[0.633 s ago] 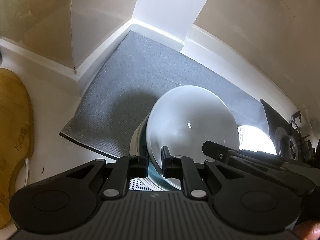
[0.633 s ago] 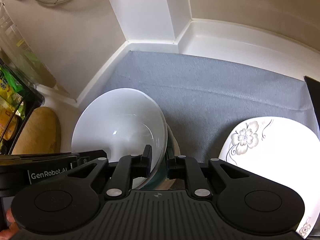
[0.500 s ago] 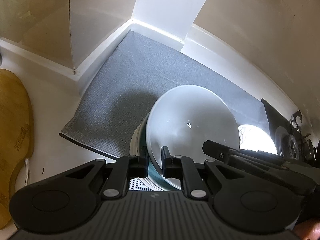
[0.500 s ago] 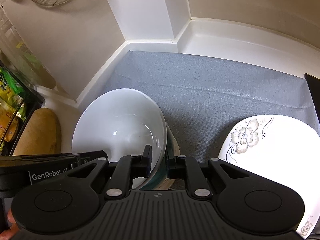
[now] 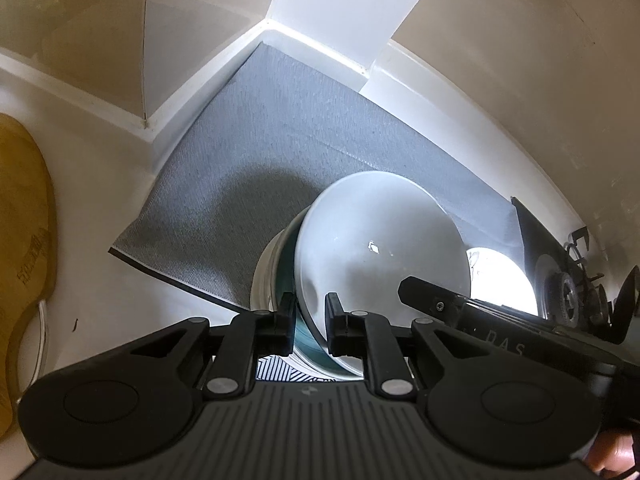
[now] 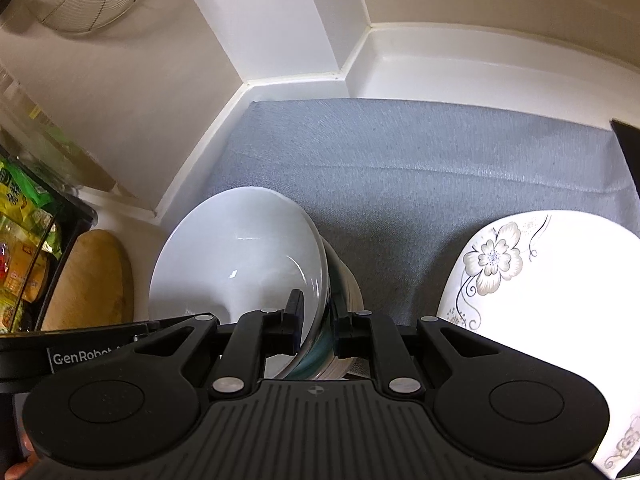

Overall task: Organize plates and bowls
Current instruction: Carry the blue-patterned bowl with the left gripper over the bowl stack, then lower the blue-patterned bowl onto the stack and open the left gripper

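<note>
Left claw [image 5: 307, 322] opening around white bowl [image 5: 380, 248] rim; right claw [image 6: 317, 320] pinches rim.

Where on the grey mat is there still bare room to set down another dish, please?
The grey mat is bare along the back wall and corner, and between the white bowl and the flowered plate. The near edge is crowded: both the left gripper and the right gripper are at the bowl stack there.
</note>
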Available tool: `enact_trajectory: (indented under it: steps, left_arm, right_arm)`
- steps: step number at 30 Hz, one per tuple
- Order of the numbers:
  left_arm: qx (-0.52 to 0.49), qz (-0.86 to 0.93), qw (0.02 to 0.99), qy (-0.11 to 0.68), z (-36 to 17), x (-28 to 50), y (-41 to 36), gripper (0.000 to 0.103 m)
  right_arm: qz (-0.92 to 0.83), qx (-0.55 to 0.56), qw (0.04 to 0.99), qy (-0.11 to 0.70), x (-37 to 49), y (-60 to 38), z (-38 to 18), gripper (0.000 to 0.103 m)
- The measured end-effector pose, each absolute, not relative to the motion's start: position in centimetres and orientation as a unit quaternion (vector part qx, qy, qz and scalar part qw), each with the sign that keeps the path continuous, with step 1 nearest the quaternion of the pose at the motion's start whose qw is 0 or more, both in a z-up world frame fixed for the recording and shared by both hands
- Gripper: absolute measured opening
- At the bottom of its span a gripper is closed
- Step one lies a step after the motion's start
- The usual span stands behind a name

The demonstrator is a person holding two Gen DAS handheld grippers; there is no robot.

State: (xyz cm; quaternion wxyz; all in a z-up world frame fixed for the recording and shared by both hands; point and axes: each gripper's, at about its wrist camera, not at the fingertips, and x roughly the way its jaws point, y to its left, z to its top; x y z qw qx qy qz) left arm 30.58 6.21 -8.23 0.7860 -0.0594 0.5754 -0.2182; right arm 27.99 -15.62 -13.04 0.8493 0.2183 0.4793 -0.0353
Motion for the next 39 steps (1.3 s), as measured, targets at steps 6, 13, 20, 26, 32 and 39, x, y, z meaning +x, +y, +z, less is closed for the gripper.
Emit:
enact_trajectory:
  steps: [6,13,20,26,32,39]
  left_arm:
    - [-0.073,-0.215,0.773,0.592,-8.1,31.3,6.5,0.018]
    - [-0.068,-0.218,0.773,0.591,-7.5,31.2,6.5,0.023]
    - [-0.068,-0.221,0.767,0.598,-7.3,31.4,6.5,0.027]
    - [-0.063,-0.218,0.767,0.600,-7.1,31.3,6.7,0.033]
    - [-0.058,-0.208,0.773,0.596,-7.1,31.4,7.4,0.042]
    - [-0.048,-0.192,0.793,0.576,-7.0,31.7,8.5,0.079]
  right_arm:
    - [-0.038,0.232,0.838,0.492,28.6,-16.0,-13.2,0.015]
    - [-0.038,0.236,0.836,0.494,28.8,-16.0,-13.2,0.015]
    - [-0.037,0.245,0.831,0.499,28.9,-16.3,-13.4,0.014]
    - [-0.036,0.247,0.827,0.504,29.3,-16.4,-13.7,0.015]
    - [-0.034,0.230,0.830,0.506,29.5,-16.0,-13.6,0.015]
    - [-0.030,0.211,0.840,0.499,28.8,-15.8,-12.1,0.016]
